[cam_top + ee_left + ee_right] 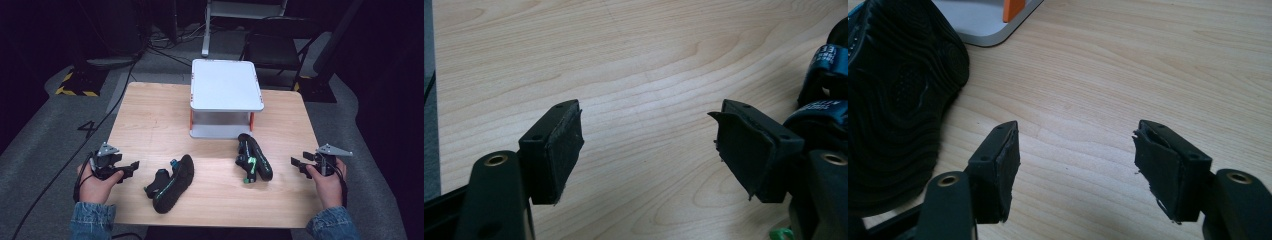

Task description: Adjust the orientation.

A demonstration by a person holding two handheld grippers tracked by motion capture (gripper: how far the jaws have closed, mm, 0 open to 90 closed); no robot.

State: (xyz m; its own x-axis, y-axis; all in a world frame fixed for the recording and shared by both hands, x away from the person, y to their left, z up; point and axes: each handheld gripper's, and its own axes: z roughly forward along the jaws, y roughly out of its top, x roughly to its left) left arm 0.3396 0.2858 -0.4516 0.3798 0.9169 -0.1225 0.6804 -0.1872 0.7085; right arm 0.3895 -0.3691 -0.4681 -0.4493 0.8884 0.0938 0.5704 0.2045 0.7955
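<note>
Two black shoes lie on the tabletop [145, 125] in front of the white stand [226, 85]. The left shoe [172, 184] lies on its side, its long axis slanting up toward the stand; the right shoe [254, 157] lies nearer to the stand, its long axis slanting away from it toward the person. The left gripper [131, 167] rests just left of the left shoe, jaws wide apart and empty, pointing at it. The right gripper [297, 163] is a little farther from the right shoe, also wide open and holding nothing. I judge each hand takes its nearer shoe.
</note>
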